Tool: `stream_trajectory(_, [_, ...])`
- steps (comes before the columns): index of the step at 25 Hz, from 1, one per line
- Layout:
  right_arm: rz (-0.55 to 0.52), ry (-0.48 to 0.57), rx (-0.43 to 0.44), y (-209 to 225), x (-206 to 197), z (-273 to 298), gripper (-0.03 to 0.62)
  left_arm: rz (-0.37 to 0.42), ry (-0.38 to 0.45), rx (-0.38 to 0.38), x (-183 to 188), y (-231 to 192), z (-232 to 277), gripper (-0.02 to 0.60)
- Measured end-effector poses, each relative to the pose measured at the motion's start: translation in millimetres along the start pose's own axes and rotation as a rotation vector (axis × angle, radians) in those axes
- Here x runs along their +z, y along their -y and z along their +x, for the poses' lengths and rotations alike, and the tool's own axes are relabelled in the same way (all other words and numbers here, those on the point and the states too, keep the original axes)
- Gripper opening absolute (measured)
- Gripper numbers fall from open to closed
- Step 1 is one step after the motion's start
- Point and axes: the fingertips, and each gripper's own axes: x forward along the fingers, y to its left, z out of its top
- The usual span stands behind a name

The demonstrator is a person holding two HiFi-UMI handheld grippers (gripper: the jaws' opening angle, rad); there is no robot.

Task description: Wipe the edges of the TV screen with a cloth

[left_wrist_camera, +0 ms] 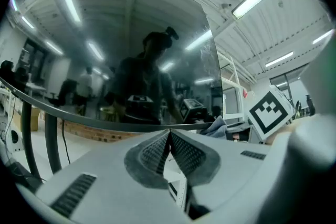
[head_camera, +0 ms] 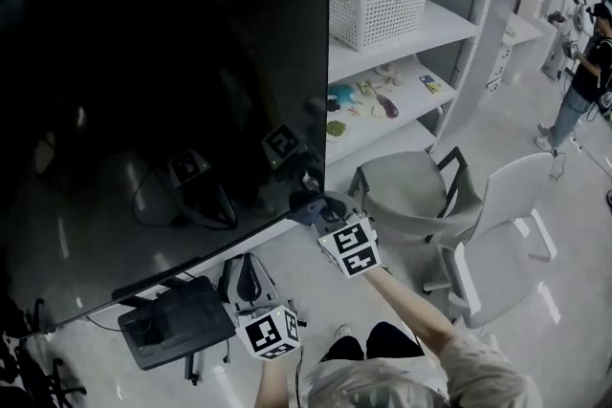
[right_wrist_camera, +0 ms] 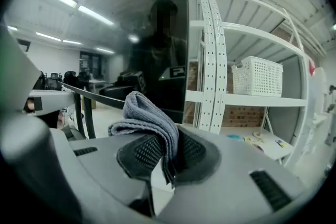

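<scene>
A large black TV screen fills the upper left of the head view; its right edge runs down to a lower right corner. My right gripper is shut on a folded grey cloth and sits at that lower right corner of the screen. The screen's right edge stands just ahead of the cloth in the right gripper view. My left gripper is shut with nothing in it, held low below the screen's bottom edge. Its marker cube shows near the bottom of the head view.
A white shelf unit with a white basket and small items stands right of the TV. Two grey chairs are at the right. A dark case lies on the floor below the screen. A person stands far right.
</scene>
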Motion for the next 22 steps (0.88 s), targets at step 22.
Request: stream_trajectory(22, [-0.578, 0.079, 0.286, 27.2, 19.8, -12.0, 0.050, 0.018, 0.039, 0.334, 36.5, 104.1, -26.9, 0.015])
